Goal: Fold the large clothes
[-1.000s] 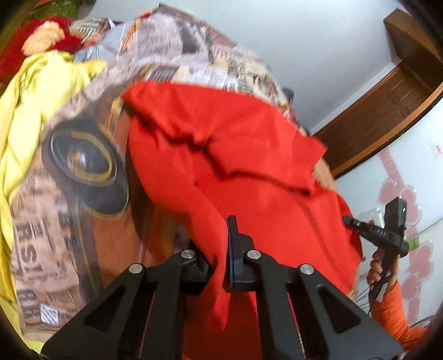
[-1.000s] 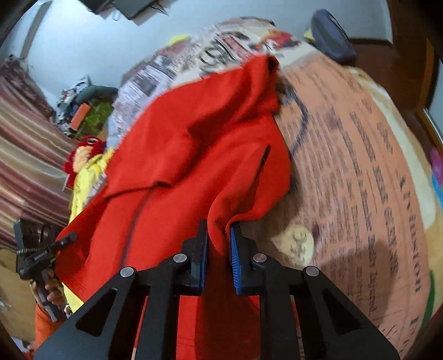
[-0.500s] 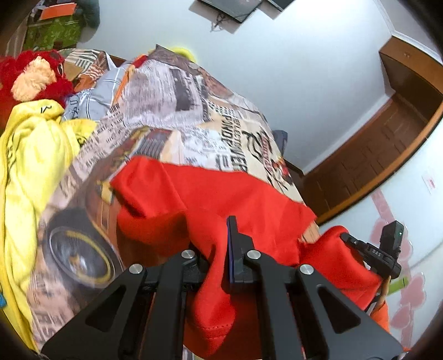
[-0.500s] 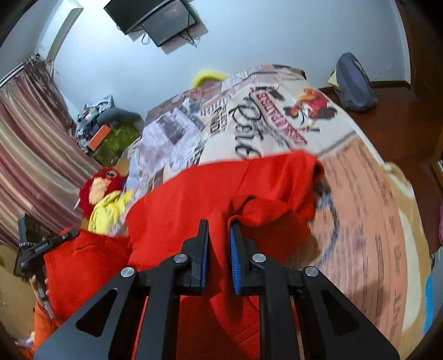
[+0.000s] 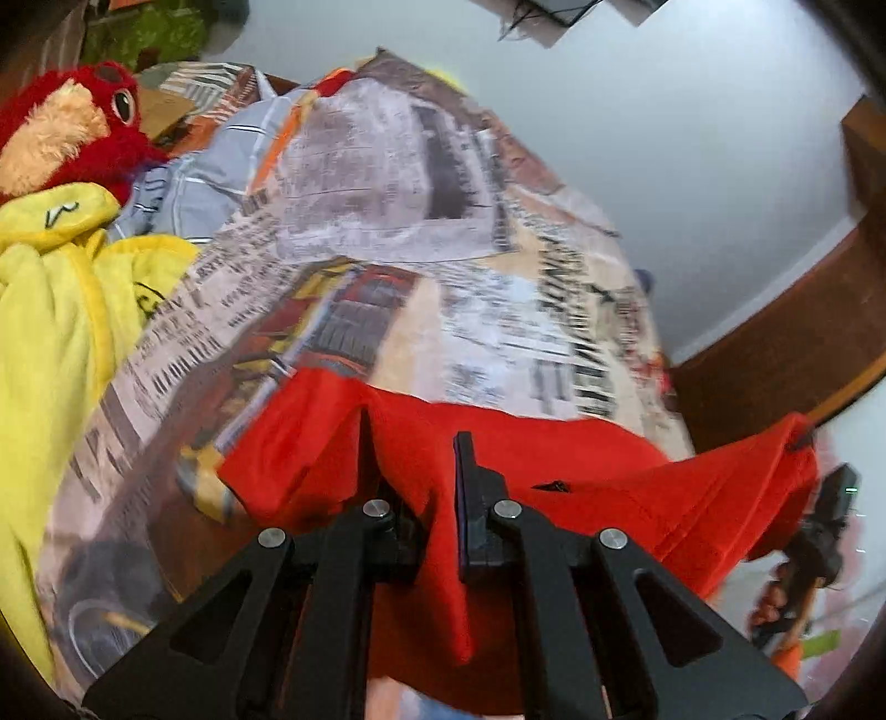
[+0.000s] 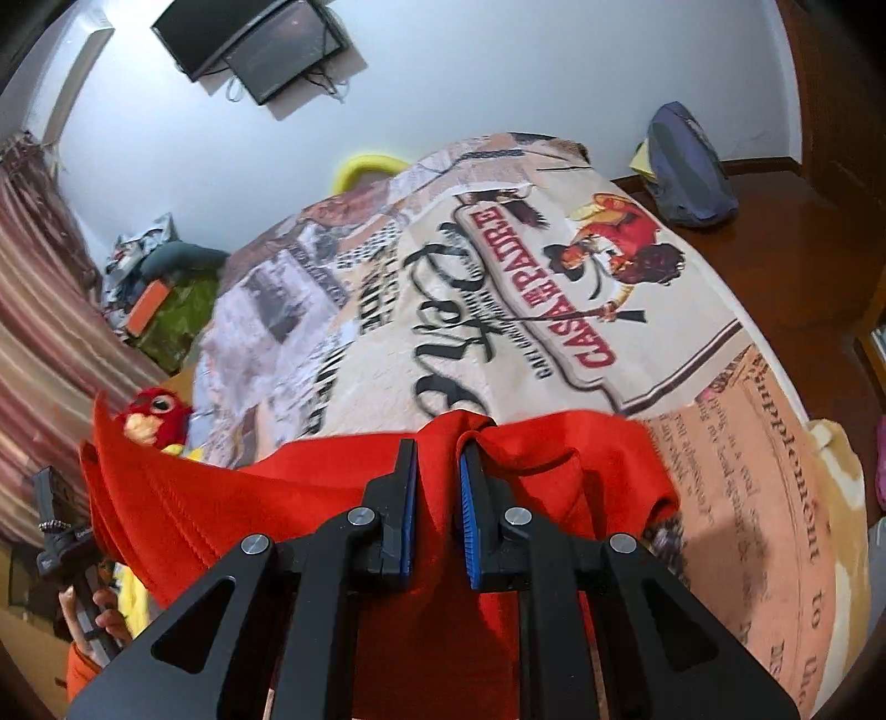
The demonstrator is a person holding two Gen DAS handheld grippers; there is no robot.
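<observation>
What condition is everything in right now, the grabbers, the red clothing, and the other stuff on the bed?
left gripper: shut on the red garment.
right gripper: shut on the red garment.
red garment: bunched, stretched between both grippers, partly lying on the bedspread.
bedspread: spread flat over the bed.
yellow garment: crumpled in a heap, unfolded.
red plush toy: lying beside the yellow garment.
wall screen: dark.

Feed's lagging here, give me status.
Both grippers shut on red garment. Garment bunched over bedspread. Yellow cloth off to side.
</observation>
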